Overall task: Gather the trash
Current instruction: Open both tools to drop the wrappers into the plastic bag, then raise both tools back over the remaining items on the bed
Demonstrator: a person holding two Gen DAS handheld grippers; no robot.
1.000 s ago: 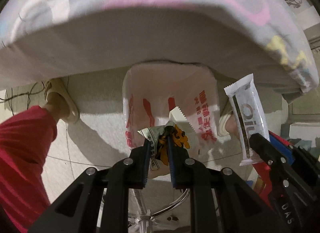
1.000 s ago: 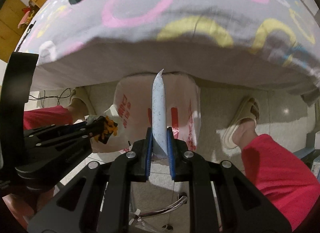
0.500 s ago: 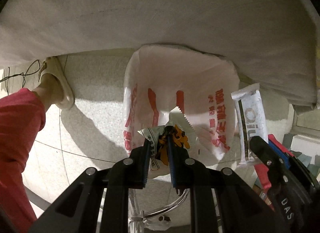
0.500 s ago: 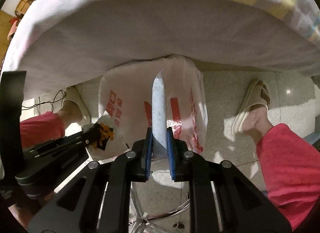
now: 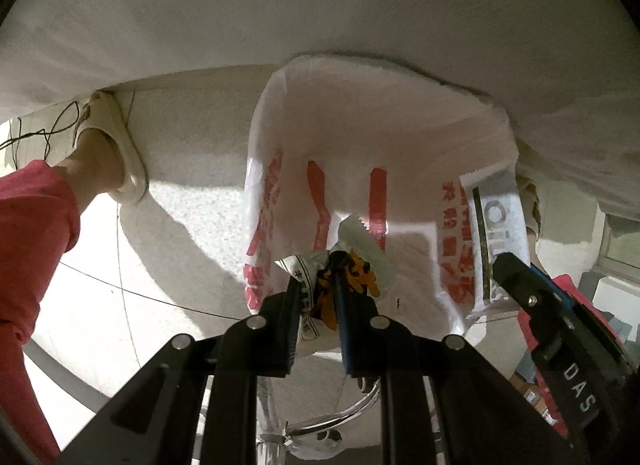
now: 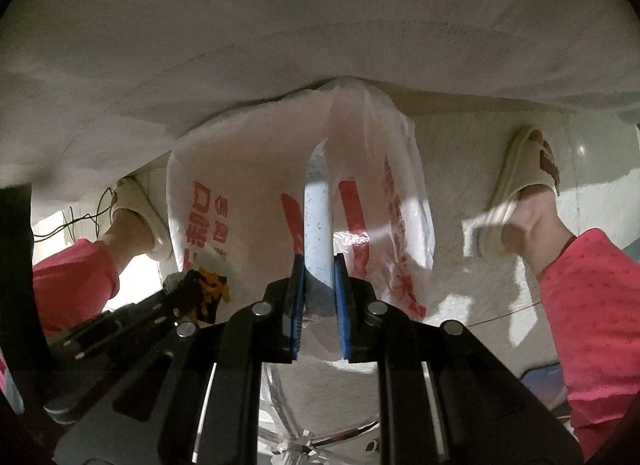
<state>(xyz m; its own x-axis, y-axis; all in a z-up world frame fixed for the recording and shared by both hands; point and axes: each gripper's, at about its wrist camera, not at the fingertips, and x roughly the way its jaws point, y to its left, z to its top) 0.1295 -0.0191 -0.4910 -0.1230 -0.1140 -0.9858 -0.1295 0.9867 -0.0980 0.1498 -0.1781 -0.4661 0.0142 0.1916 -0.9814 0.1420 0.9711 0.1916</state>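
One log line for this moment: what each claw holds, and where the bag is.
left claw: shut on crumpled orange-printed wrapper | right claw: shut on pale blue-speckled wrapper | white red-printed plastic bag: open below both

The bag point(image 5: 360, 169) hangs open below the cloth edge point(image 5: 320, 17), above the floor point(image 5: 192, 233); the left gripper point(image 5: 318, 285) is over its near rim, a wrapper point(image 5: 352, 261) between the fingers; the right gripper point(image 6: 318, 277), to its right, holds a packet point(image 6: 317, 221) over the bag; a slipper point(image 5: 116, 149) stands on the floor left of the bag, another point(image 6: 520, 181) right of it; a chair base point(image 6: 304, 437) lies nearest.
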